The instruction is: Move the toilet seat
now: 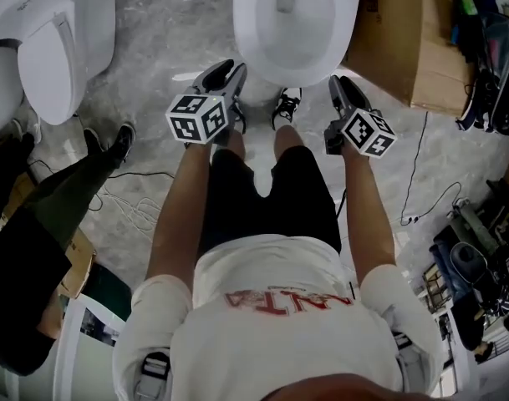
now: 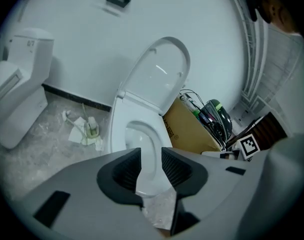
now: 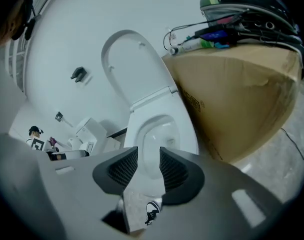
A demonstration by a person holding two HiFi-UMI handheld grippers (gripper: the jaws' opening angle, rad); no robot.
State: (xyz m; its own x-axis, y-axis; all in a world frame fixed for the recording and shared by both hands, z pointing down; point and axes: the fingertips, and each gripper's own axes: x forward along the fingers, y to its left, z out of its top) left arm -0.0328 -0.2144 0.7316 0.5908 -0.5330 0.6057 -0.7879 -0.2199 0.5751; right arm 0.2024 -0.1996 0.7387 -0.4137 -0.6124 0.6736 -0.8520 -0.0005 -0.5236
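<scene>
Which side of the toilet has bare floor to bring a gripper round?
Left: bare floor between the toilet and the second toilet. Right is crowded: cardboard box close beside it, cable beyond.

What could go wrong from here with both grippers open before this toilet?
The raised lid stands upright; nudged rather than gripped, it could slam onto the bowl. The cardboard box crowds the bowl's side, so the right gripper, jaws apart and empty, may bump it.
</scene>
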